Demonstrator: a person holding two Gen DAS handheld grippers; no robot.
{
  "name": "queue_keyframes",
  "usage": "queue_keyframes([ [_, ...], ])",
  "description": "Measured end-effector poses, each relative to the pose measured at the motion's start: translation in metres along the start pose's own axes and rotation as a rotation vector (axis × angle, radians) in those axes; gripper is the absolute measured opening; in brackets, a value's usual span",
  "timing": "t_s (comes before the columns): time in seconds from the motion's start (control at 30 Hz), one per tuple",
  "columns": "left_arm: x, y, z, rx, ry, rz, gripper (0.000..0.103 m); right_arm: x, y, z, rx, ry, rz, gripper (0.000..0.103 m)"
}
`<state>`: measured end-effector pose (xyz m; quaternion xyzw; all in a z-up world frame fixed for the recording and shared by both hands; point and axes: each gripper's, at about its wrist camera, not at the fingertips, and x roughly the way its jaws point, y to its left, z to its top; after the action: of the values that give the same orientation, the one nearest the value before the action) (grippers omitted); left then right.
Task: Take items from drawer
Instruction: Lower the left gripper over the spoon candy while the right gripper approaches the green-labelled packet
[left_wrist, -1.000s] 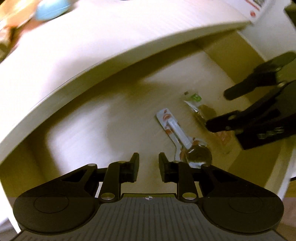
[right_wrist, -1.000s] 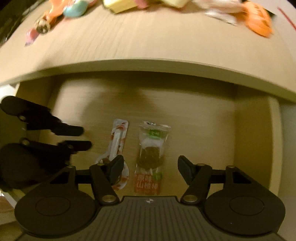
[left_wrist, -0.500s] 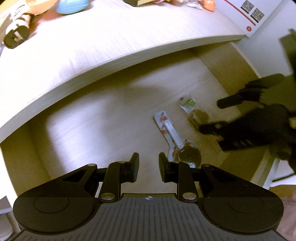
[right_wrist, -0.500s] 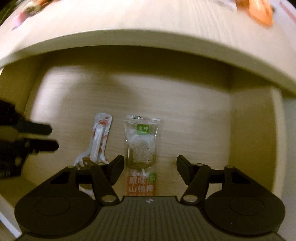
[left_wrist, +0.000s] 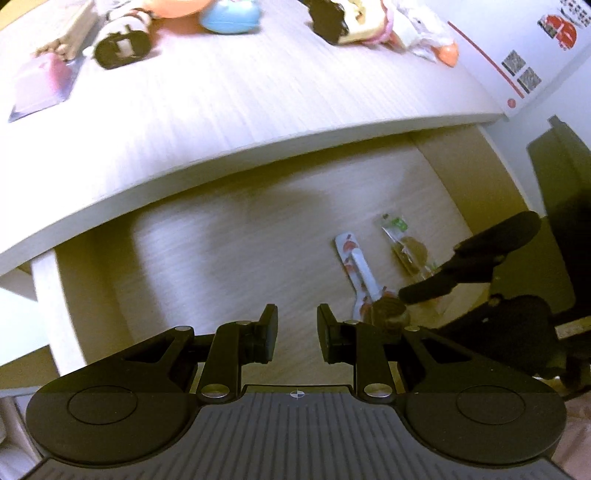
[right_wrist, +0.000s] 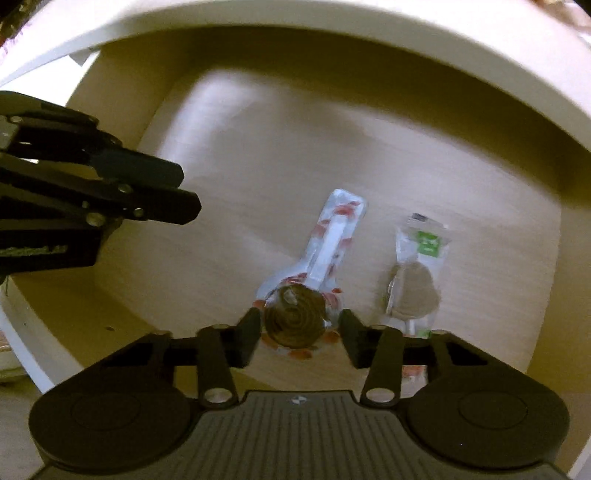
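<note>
Black right gripper (right_wrist: 297, 338) is closing around the wrapped lollipop (right_wrist: 295, 317) in the drawer (right_wrist: 480, 155), pads not yet touching.

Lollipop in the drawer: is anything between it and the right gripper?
Nothing visible. The right gripper is closing with the lollipop between its fingers, pads not yet touching; the green-labelled snack packet lies beside it.

In the open drawer (right_wrist: 369, 122), under the bench (left_wrist: 258, 96), a wrapped lollipop (right_wrist: 317, 280) lies left of a snack packet (right_wrist: 417, 273). The right gripper (right_wrist: 299, 338) straddles the lollipop's head; the left gripper (left_wrist: 297, 334) hangs over the drawer's left part.
</note>
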<state>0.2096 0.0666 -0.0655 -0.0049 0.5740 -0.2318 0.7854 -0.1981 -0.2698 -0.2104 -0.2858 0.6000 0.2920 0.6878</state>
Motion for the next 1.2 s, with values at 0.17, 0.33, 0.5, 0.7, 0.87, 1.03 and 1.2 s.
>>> queue_keyframes([
  [0.17,-0.004,0.01,-0.004,-0.056,-0.02,0.013,0.025,0.003,0.009,0.024,0.028,-0.029,-0.024,0.044],
  [0.33,-0.005,0.013,-0.004,-0.07,-0.018,0.024,0.025,0.005,0.014,0.048,0.068,-0.099,0.002,0.045],
  [0.5,0.005,0.008,-0.003,-0.065,-0.011,0.024,0.025,-0.024,0.008,0.035,0.101,-0.228,-0.06,0.07],
  [0.7,0.016,-0.005,0.002,-0.011,0.021,0.013,0.025,-0.038,-0.022,0.003,0.217,-0.245,-0.221,0.085],
  [0.87,0.025,-0.014,0.001,0.026,0.054,0.015,0.025,-0.012,-0.042,-0.003,0.363,-0.17,-0.163,0.085],
  [1.03,0.029,-0.016,0.002,0.045,0.069,0.026,0.025,0.008,-0.044,0.012,0.377,-0.156,-0.142,0.074],
  [1.2,0.034,-0.02,-0.001,0.049,0.081,0.038,0.025,0.016,-0.041,0.017,0.345,-0.148,-0.174,0.043],
])
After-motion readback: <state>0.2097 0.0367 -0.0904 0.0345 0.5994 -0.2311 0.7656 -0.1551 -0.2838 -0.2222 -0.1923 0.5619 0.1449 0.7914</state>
